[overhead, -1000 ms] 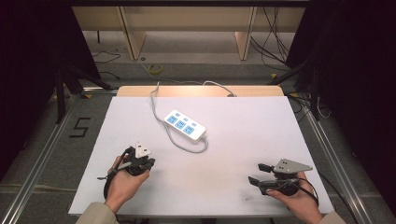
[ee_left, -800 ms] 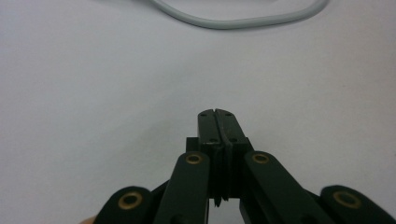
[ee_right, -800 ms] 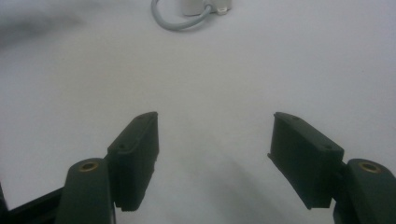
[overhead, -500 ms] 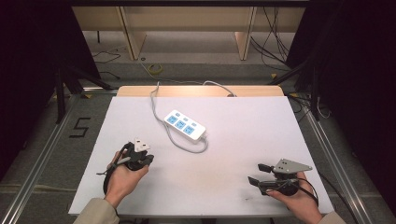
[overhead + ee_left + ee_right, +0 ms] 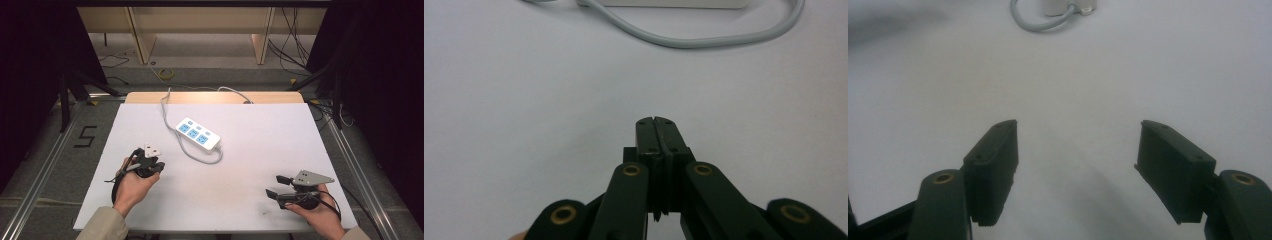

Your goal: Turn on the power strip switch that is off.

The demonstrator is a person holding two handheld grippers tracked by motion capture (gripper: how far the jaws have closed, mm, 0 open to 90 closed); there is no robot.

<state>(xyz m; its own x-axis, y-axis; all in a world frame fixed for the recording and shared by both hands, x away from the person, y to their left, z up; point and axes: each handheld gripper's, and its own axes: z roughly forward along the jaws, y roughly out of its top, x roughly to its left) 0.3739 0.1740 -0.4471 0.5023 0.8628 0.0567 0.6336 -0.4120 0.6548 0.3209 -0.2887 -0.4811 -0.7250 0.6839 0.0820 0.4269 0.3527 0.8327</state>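
My left gripper point(image 5: 657, 122) jaws pressed together, empty, my right gripper point(image 5: 1077, 150) jaws spread wide, white power strip with blue sockets point(image 5: 198, 133) mid-table ahead, its grey cable point(image 5: 200, 154) looping just beside it

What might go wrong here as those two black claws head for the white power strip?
Two risks stand out. The left gripper has its jaws shut, so unless they open it would likely push the power strip rather than grasp it. The strip's grey cable loops loosely on the table in front of it, between strip and grippers, so a jaw might snag it and drag the strip. The right gripper, open, sits farther off.
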